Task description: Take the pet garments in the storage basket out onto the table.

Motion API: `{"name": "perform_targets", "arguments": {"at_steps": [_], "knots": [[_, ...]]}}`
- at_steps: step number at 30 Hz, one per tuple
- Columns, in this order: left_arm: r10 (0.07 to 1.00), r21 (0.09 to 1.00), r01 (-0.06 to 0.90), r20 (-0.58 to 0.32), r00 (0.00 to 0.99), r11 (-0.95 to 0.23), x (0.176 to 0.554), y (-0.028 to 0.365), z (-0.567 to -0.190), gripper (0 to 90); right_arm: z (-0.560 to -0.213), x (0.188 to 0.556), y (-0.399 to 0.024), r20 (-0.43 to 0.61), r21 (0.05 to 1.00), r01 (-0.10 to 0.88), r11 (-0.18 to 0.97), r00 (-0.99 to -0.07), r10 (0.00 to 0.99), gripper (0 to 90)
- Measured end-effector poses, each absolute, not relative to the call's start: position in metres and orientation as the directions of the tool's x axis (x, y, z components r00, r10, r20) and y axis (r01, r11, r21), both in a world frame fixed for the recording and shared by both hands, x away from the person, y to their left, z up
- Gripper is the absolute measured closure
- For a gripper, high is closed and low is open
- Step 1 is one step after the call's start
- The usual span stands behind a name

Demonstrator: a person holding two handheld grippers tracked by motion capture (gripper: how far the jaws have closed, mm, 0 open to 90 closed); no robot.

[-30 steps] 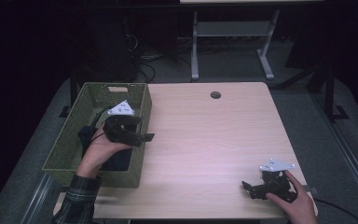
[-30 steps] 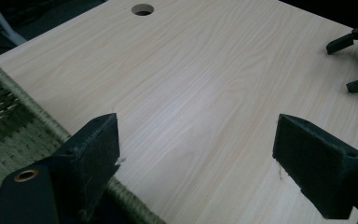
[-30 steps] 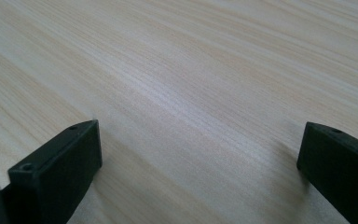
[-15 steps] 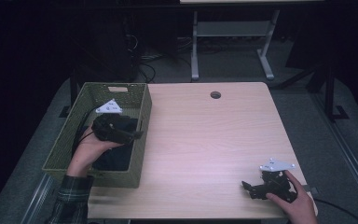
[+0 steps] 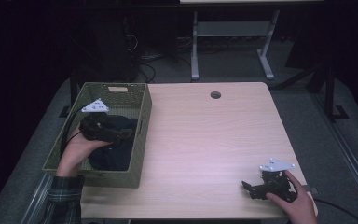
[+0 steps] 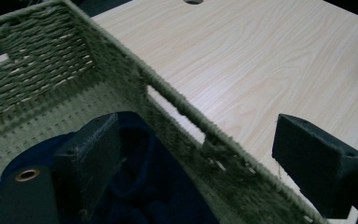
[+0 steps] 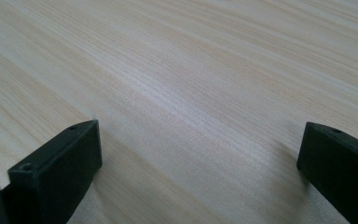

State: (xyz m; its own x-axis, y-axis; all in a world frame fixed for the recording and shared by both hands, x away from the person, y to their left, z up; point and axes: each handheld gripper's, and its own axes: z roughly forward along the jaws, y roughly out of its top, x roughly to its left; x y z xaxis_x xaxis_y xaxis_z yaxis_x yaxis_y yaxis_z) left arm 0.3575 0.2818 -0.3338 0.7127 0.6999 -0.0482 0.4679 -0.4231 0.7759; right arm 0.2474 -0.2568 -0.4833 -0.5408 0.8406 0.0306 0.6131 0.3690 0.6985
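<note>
A green woven basket [image 5: 116, 89] stands on the left part of the table, with a dark blue cloth [image 5: 114, 156] lying in it. My left gripper [image 5: 125, 135] hangs low in the basket over the cloth, open. In the left gripper view the left gripper [image 6: 200, 140] straddles the basket's side wall [image 6: 177, 116]: one jaw stands above the cloth [image 6: 135, 186], the other over the tabletop. My right gripper [image 5: 248, 189] rests on the table near the front right corner, open. Between its jaws, the right gripper [image 7: 200, 149] has bare wood.
The light wooden table [image 5: 214, 140] has a round cable hole [image 5: 215, 94] near its far edge. A metal desk frame [image 5: 230, 42] stands beyond the table on the dark floor. A cable [image 5: 335, 207] trails from the right gripper off the front right corner.
My left gripper has moved left and down, from above the basket's right rim into the basket over the cloth. The right gripper has stayed put.
</note>
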Motion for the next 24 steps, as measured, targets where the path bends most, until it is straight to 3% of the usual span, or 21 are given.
{"name": "perform_targets", "arguments": {"at_steps": [16, 24], "knots": [[0.755, 0.72, 0.546, -0.046, 0.654, -0.429, 0.366, 0.313, -0.355, 16.3, -0.483, 0.247, -0.257, 0.031, 0.698, 0.614, 0.368, -0.54, 0.841, 0.0], [0.76, 0.661, 0.594, -0.055, 0.648, -0.458, 0.375, 0.317, -0.378, 22.7, -0.483, 0.247, -0.257, 0.031, 0.699, 0.613, 0.368, -0.54, 0.841, 0.0]]}}
